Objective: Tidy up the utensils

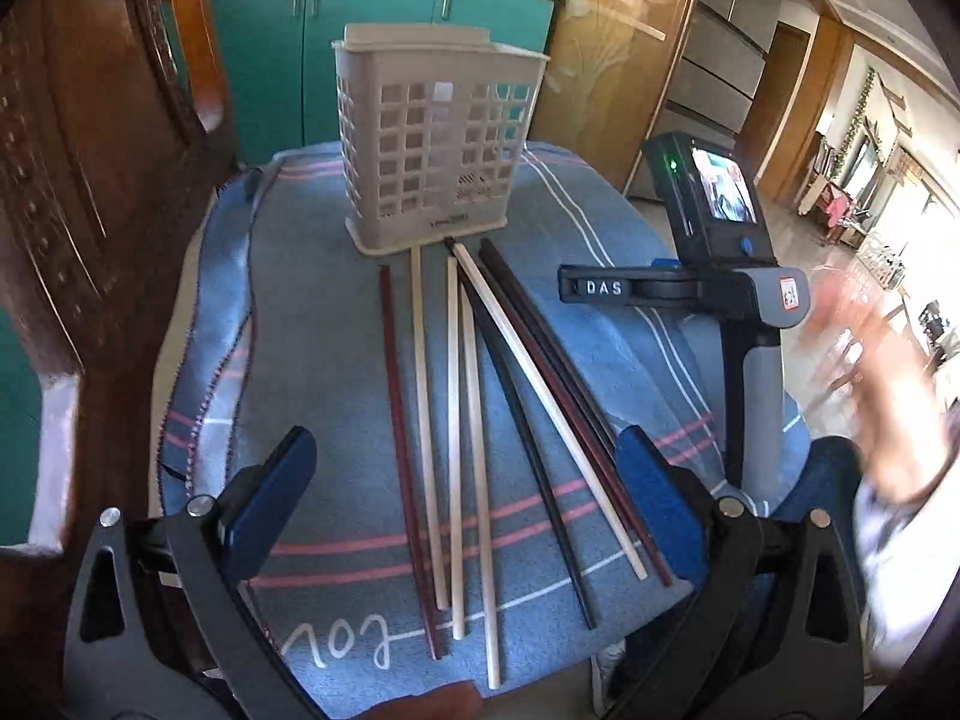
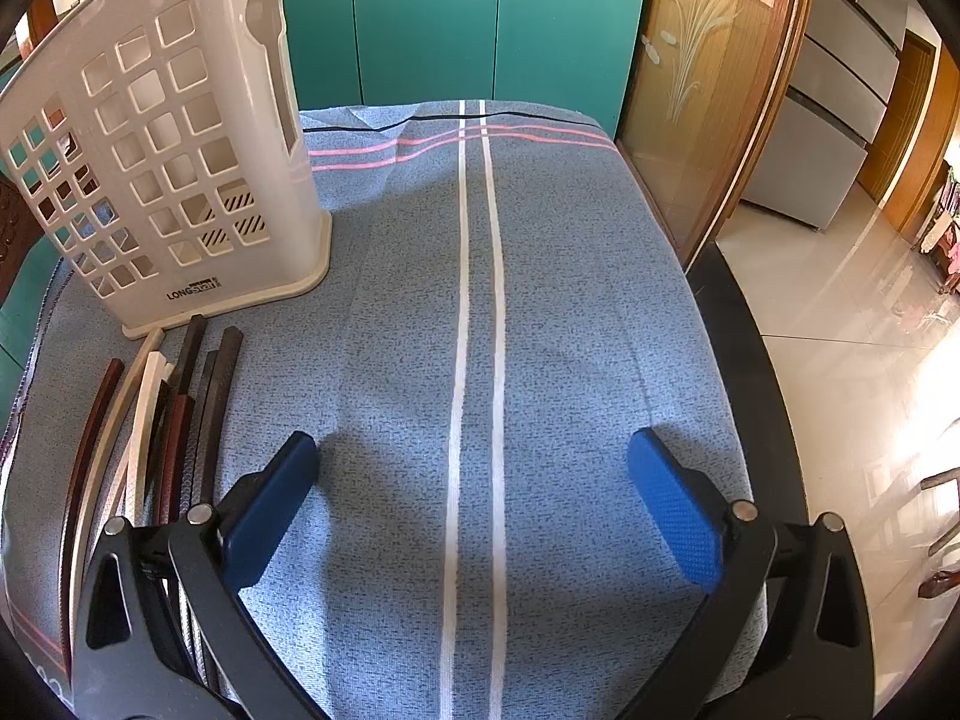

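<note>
Several chopsticks (image 1: 456,420), some pale and some dark red or black, lie fanned out on a blue striped cloth (image 1: 312,330) in front of a beige slotted utensil holder (image 1: 435,144). My left gripper (image 1: 465,474) hovers open over their near ends, holding nothing. In the left wrist view the right gripper's body (image 1: 684,288) stands to the right of the sticks. In the right wrist view my right gripper (image 2: 474,468) is open above bare cloth (image 2: 570,300), with the holder (image 2: 174,168) and the chopsticks (image 2: 174,414) to its left.
A carved wooden chair (image 1: 90,210) rises at the left of the table. Teal cabinets (image 2: 432,18) stand behind it, a wood-framed glass door (image 2: 720,72) and tiled floor (image 2: 840,312) to the right. A blurred hand and sleeve (image 1: 888,450) show at the right edge.
</note>
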Demonstrator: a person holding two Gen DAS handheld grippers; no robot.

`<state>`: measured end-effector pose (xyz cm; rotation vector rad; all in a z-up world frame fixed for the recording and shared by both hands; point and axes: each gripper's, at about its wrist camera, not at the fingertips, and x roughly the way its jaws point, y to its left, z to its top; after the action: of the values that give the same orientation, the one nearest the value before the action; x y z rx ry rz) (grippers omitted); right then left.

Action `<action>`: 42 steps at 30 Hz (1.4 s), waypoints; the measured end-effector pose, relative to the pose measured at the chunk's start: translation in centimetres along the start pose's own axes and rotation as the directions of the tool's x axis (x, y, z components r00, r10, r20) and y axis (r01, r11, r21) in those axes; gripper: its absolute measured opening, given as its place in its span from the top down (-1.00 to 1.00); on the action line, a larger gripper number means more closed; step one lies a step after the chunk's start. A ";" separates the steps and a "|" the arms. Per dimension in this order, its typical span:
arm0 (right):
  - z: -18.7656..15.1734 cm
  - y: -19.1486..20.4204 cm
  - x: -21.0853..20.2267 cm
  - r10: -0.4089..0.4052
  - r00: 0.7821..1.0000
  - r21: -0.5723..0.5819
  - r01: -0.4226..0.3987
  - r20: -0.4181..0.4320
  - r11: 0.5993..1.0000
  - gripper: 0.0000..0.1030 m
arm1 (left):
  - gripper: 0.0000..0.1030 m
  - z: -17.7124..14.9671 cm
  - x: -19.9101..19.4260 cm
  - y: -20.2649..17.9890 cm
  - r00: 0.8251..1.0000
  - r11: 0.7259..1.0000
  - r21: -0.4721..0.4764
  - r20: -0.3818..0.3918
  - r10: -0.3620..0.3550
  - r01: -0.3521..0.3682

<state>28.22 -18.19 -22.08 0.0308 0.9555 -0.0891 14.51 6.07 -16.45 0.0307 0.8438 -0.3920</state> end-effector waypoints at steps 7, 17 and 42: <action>0.0 0.0 0.0 0.000 1.000 0.000 0.000 0.000 1.000 -0.95 | -0.93 -0.3 -1.4 -2.3 0.980 0.983 0.075 0.126 0.157 -0.167; -6.1 -1.3 -13.6 -0.039 0.960 -0.027 0.048 0.276 0.998 -0.95 | -0.93 -3.2 -10.3 -6.4 0.881 0.919 0.043 0.307 0.360 -0.391; -18.5 -0.3 -37.3 0.027 0.790 -0.097 0.041 0.613 0.995 -0.95 | -0.93 -5.9 -23.5 -8.7 0.826 0.927 -0.108 0.426 0.369 -0.358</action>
<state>-8.25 -14.97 -2.28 -0.0963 0.2989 -0.0490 -6.81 6.71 -2.11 0.0774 0.3761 -0.0181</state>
